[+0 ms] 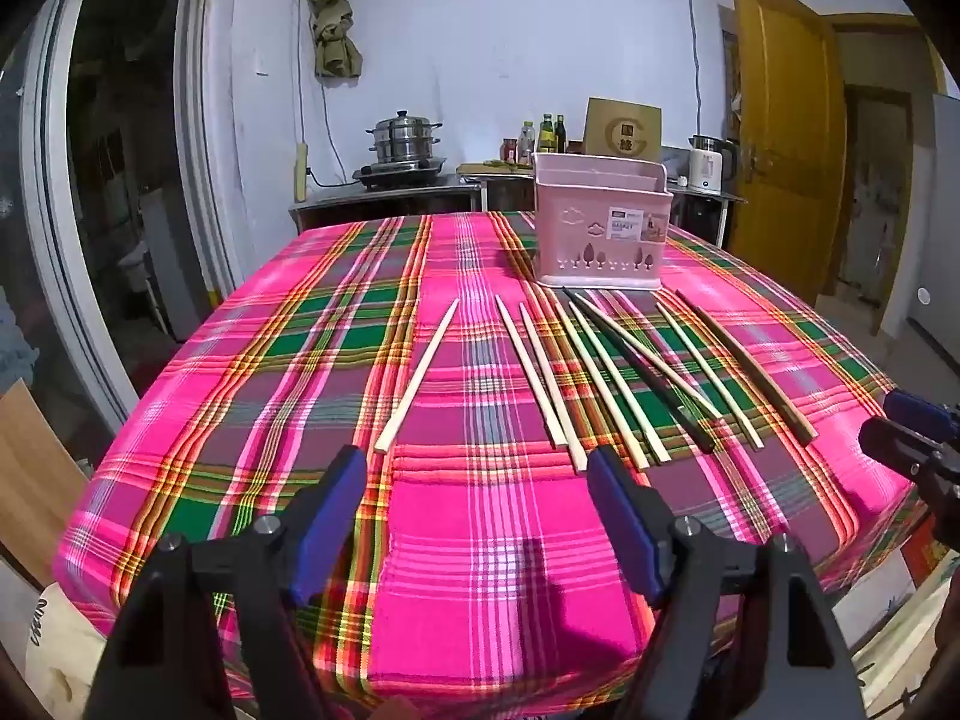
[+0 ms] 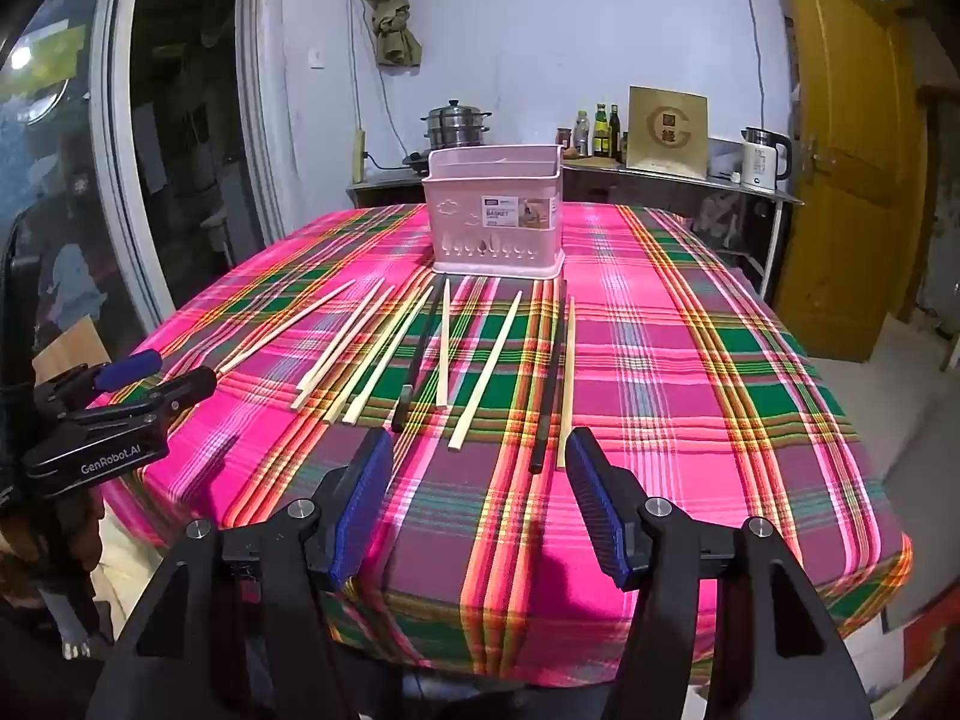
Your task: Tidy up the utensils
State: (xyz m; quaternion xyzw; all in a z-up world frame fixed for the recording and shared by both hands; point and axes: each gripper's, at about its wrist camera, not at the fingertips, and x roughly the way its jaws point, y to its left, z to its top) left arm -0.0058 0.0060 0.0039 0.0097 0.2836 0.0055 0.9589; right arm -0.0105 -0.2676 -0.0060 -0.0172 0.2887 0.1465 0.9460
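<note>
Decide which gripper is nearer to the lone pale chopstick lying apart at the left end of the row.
Left. The left gripper hovers open just short of the lone chopstick's near end; the right gripper hovers open at the row's opposite end, several chopsticks away.

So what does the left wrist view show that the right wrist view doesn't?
Only the left wrist view shows the left gripper head on, jaws open over the cloth, with the right gripper just entering at the right edge.

Only the right wrist view shows the right gripper head on, also open, its right pad near the dark chopstick and pale one beside it. It sees the left gripper's labelled side.

Both show the pink basket, the chopsticks spread on the plaid cloth, the steamer pot, the kettle and the yellow door.
</note>
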